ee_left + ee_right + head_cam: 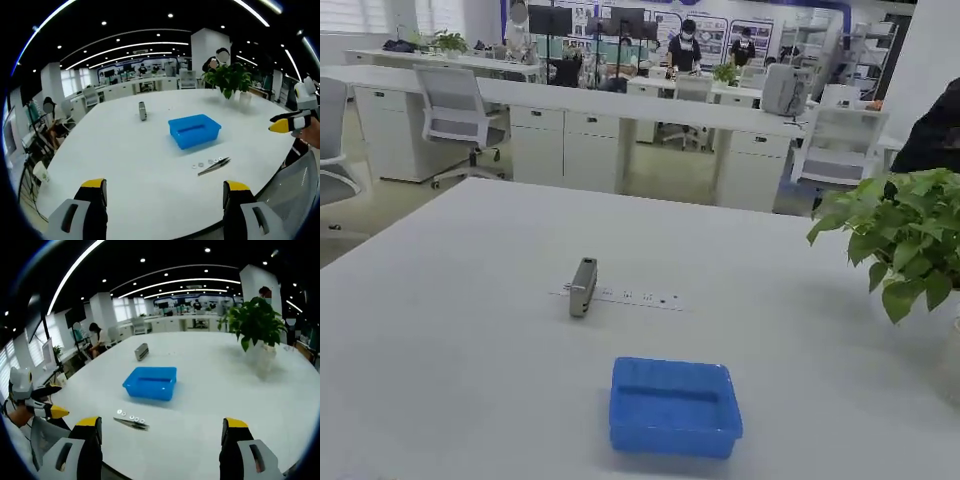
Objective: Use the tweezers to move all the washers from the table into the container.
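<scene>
- Head view: a blue container (675, 405) sits on the white table (440, 330) near the near edge. One grey block (583, 286) stands farther in, at the end of a flush socket strip (642, 297). One plant (905, 235) leans in at the right edge.
- Left tool view: the left tool (163, 184) has its two yellow-tipped jaws spread wide with nothing between them.
  - The washers (207, 162) come into sight here. They lie in one short row between the container and the near edge, ahead of the tool and toward its right jaw, well apart from it. There are four or five, too small to count surely.
  - One pair of tweezers (215, 166) lies just beside the row, on the side toward the near edge. Whether it touches the washers I cannot tell.
  - The right tool (280, 125) enters at the right, held in a hand (312, 135), off the table's edge.
- Right tool view: the right tool's own jaws are also spread wide, pinching nothing.
  - The washer row, about five, lies ahead of its left jaw, well apart, with the tweezers alongside.
  - The container stands just beyond the row, the block far behind, and the plant's white pot toward the right edge.
  - The left tool shows at the left, off the table.
</scene>
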Motion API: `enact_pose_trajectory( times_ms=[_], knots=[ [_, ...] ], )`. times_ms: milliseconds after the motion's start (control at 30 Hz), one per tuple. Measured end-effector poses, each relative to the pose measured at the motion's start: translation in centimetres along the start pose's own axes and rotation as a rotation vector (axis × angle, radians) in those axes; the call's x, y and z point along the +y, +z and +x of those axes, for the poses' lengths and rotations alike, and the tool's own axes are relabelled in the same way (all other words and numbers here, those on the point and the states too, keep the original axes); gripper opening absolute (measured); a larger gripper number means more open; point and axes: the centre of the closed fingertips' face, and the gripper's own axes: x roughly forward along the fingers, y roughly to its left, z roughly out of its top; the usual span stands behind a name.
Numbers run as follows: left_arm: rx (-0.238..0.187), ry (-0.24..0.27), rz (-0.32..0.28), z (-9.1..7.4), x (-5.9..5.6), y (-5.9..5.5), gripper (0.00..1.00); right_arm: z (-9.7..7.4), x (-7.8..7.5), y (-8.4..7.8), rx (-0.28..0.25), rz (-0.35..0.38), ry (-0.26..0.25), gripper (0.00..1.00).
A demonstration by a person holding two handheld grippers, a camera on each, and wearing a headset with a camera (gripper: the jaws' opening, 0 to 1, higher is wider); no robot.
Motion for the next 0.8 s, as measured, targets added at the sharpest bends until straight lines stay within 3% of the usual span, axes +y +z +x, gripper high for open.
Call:
enact_pose_trajectory(
  times_ms=[200, 367, 800],
  knots=[
    [0.008, -0.006, 0.009, 0.2, -0.2, 0.0, 0.99, 0.2, 0.1, -0.2, 0.012, -0.004, 0.006, 0.99],
    [-0.013, -0.023, 0.011, 0.2, -0.5, 0.5, 0.99, 0.6, 0.5, -0.1, 0.016, -0.006, 0.015, 0.99],
    [-0.003, -0.023, 0.014, 0.7, -0.3, 0.4, 0.99, 1.1, 0.6, -0.1, 0.033, -0.018, 0.018, 0.99]
  ],
)
